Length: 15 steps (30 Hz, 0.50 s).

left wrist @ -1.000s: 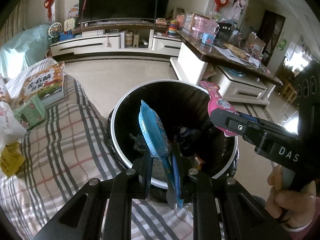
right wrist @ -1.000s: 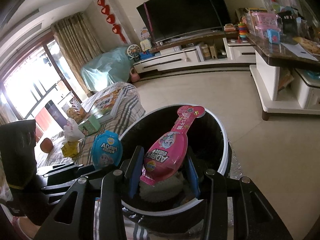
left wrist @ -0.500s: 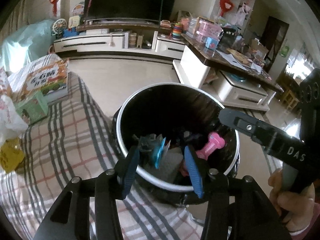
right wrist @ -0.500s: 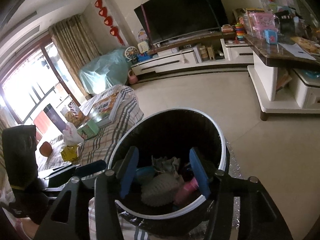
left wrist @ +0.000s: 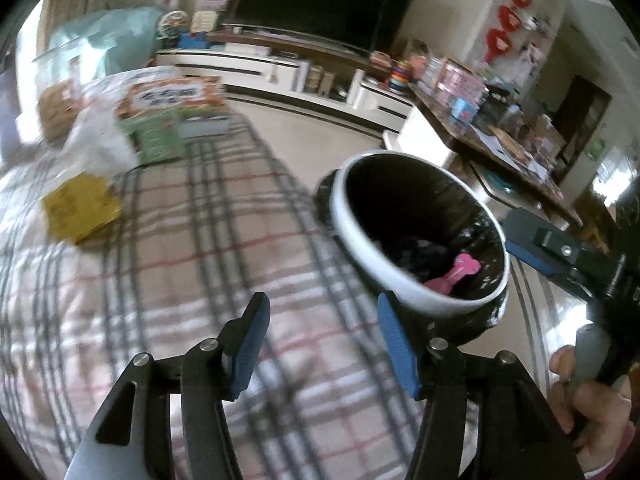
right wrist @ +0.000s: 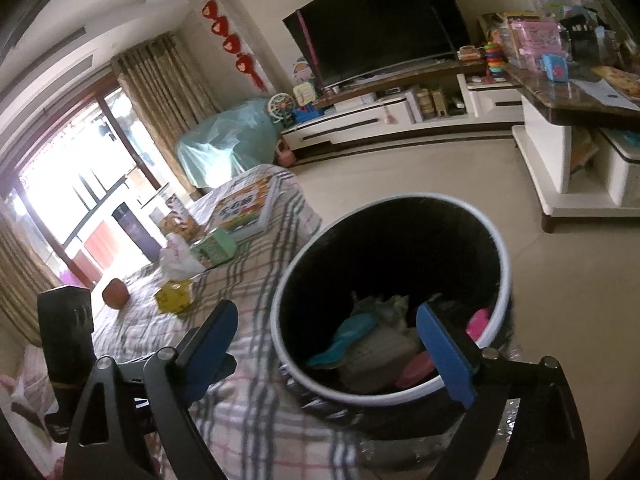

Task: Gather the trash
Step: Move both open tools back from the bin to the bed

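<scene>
Both tongs just opened wide, empty: left tongs (left wrist: 322, 338) over plaid bed (left wrist: 168, 264), right tongs (right wrist: 340, 344) over bin (right wrist: 384, 392); pink wrapper (left wrist: 456, 274), blue wrapper (right wrist: 344, 338) inside, bin at 2 o'clock from left.

The left wrist view is blurred, so the print on the yellow packet (left wrist: 80, 208) and green box (left wrist: 158, 142) is unreadable. The bin (right wrist: 505, 256) hides its trash partly.

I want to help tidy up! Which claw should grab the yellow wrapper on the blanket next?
Probably the left claw: it is open, empty and over the blanket, facing the yellow wrapper. The right claw hangs by the bin.
</scene>
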### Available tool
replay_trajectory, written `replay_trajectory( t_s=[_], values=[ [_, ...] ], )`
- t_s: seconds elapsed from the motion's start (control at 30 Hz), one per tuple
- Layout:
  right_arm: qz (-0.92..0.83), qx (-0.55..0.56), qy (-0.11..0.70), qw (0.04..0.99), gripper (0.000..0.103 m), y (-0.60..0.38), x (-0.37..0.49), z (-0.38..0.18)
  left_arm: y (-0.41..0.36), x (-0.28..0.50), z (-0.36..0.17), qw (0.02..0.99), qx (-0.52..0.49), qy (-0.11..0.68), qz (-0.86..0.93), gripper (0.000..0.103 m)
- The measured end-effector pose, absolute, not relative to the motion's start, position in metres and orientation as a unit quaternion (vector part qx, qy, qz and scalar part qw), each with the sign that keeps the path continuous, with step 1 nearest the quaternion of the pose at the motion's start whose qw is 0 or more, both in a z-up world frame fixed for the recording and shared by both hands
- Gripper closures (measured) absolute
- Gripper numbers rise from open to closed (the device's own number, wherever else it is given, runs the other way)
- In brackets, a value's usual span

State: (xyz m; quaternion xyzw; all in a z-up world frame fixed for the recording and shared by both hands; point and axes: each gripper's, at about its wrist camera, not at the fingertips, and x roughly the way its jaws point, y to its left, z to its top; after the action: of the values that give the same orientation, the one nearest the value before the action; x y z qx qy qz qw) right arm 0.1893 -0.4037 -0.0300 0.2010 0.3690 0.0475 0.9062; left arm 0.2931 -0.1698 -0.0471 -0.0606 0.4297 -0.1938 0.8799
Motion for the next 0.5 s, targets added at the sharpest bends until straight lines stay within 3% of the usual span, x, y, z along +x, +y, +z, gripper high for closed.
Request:
replay_trajectory(
  t_s=[0.5],
  values=[
    [0.120, 0.187, 0.392, 0.893, 0.009, -0.318, 0.198, -0.040, -0.076, 0.254, -0.050, 0.889, -0.117, 0.428, -0.113, 0.045]
  ],
)
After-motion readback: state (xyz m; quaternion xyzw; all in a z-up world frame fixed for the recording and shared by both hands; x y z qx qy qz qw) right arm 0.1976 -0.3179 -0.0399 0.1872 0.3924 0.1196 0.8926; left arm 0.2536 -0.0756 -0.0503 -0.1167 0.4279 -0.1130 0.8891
